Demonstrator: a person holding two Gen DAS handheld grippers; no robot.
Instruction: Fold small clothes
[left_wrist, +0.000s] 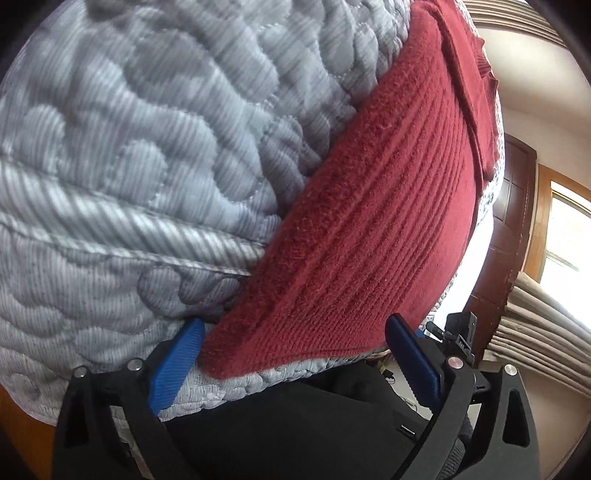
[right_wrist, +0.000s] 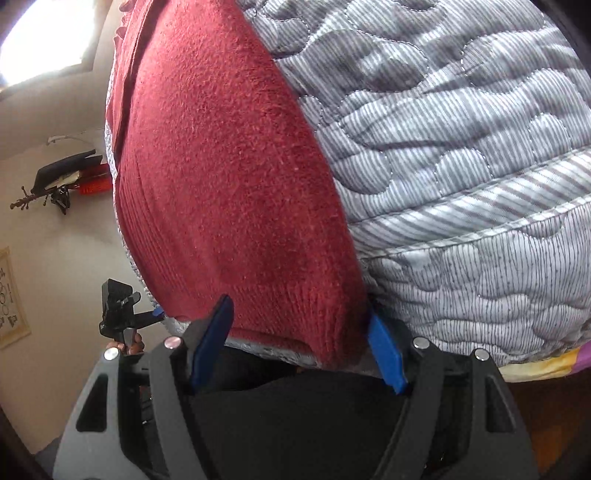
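Red knit garment lies flat on the quilted grey mattress, its near hem running right along the mattress edge — which is why both grippers come in low from the edge side rather than from above. Left gripper: fingers spread wide, nothing pinched; the left blue pad sits at about 7 o'clock beside the hem's corner, the other at 5 o'clock, so the garment's near corner sits between them. Right gripper: fingers also released, straddling the opposite hem corner, with the garment filling the view from 12 to 6 o'clock and the mattress off at 2 o'clock. The right-hand pad there looks to be touching the knit's side edge; can't tell whether it's under the fabric. In the right wrist view the other gripper shows at 8 o'clock, near the same hem — the two are spaced across the garment's width. My read: symmetric two-corner grab being set up, hem to be lifted and carried toward the far end for a fold. Far end already looks doubled over — a flap overlaps at 1 o'clock in the left view. Risk: thick knit, pads may catch only the top layer.
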